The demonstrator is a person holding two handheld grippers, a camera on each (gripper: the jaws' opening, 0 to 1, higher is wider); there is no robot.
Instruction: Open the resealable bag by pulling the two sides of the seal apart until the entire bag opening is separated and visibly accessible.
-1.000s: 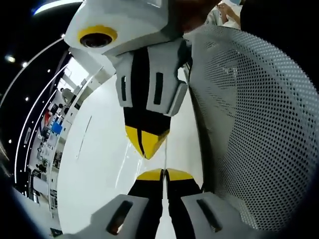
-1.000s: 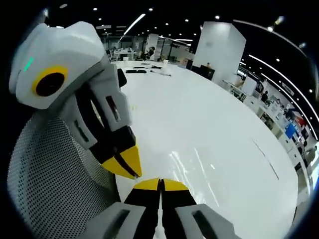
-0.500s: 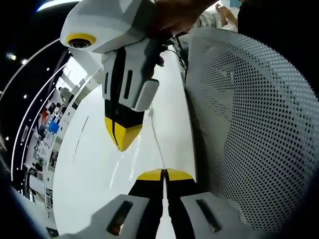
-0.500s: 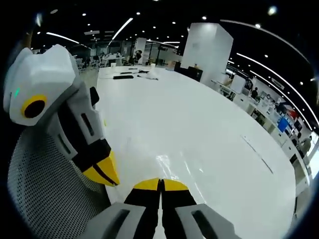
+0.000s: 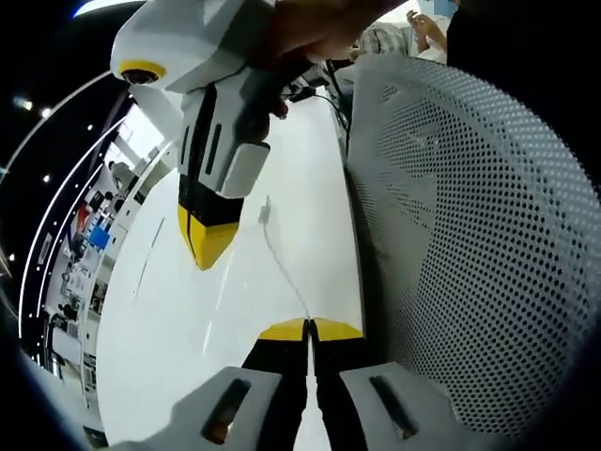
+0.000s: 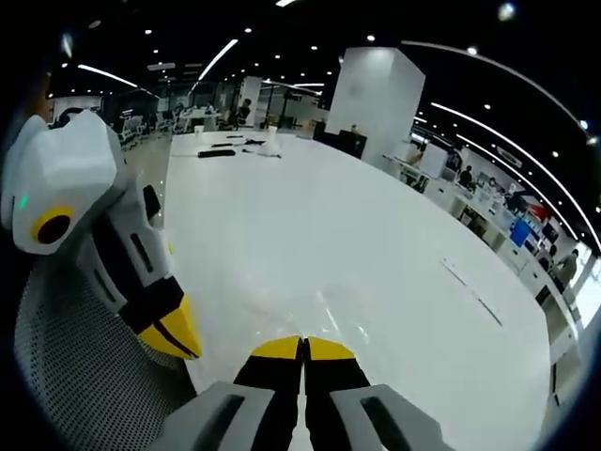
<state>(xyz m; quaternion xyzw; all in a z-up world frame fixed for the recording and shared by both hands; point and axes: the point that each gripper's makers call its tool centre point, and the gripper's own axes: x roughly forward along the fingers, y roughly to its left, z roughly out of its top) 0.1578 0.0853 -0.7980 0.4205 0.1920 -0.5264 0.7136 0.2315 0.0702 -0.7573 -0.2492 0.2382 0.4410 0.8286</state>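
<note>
We are in the pulling step: both claws are pinched together, each apparently on one side of the bag, a clear film hard to make out against the white surface. In the left gripper view, our left claw grips a thin edge that runs up and away from it, while the right claw hangs apart from it, its jaws closed. In the right gripper view, the right claw holds glossy film just ahead of its tips, and the left claw sits close beside it. We judge the seal partly parted; next we must draw the claws farther apart. A mesh chair back stands just beside the near edge of the surface; the rest of the surface gives us room.
</note>
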